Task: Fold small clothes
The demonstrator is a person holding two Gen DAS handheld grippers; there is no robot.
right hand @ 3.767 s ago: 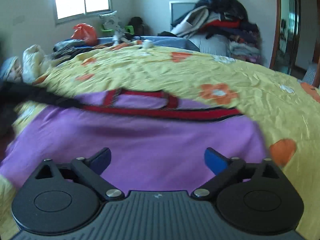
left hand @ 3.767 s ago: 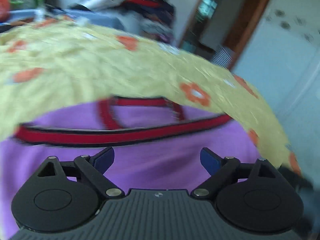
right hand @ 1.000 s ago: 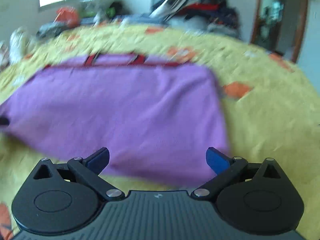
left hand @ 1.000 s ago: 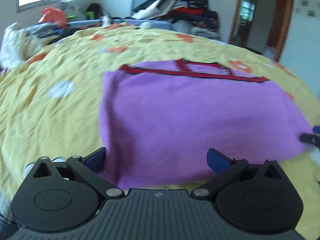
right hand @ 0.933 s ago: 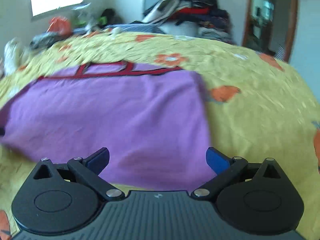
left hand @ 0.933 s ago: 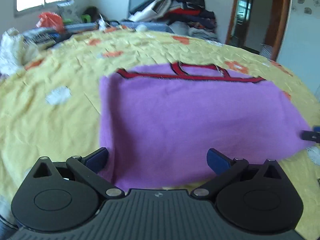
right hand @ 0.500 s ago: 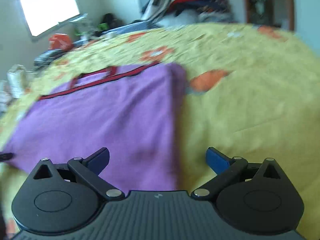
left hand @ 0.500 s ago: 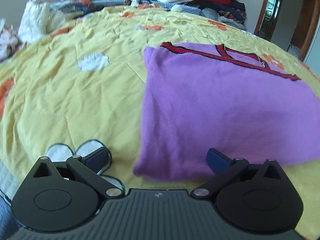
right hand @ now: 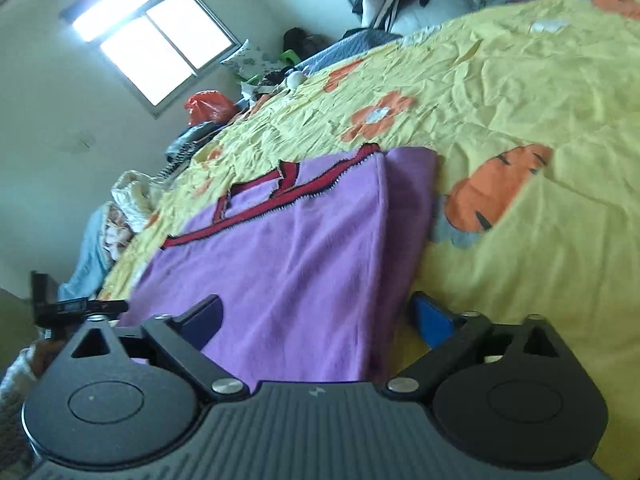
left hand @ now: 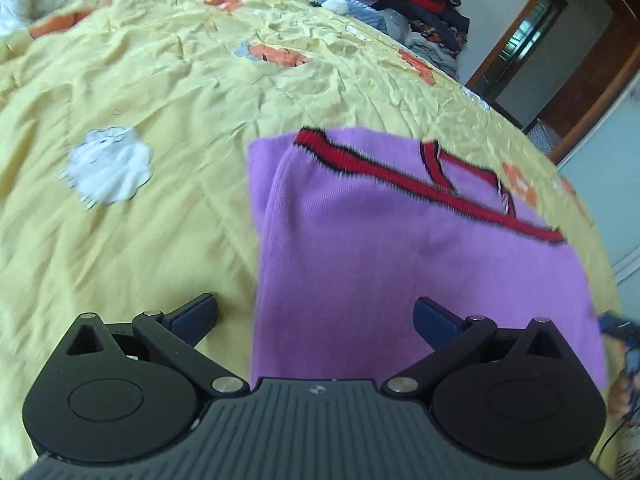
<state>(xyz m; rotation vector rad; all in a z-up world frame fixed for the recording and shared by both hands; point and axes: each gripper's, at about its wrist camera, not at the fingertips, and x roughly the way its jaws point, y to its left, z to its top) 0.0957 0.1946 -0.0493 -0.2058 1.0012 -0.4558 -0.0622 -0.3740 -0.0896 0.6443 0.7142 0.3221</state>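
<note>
Purple garment (left hand: 400,264) lies flat on the yellow bedspread (left hand: 160,200).

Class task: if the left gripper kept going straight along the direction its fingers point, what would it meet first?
Most likely the left gripper would meet the purple knitted garment with red trim, near its left edge, lying on the yellow flowered bedspread. Depth is hard to judge.

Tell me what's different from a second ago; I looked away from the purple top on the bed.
Both grippers have swung outward to the near corners of the purple top: the left gripper now straddles its left edge, the right gripper its right edge. The right jaws are closing with cloth between them, not yet gripping. The top itself stays flat on the yellow bedspread, red trim far.
</note>
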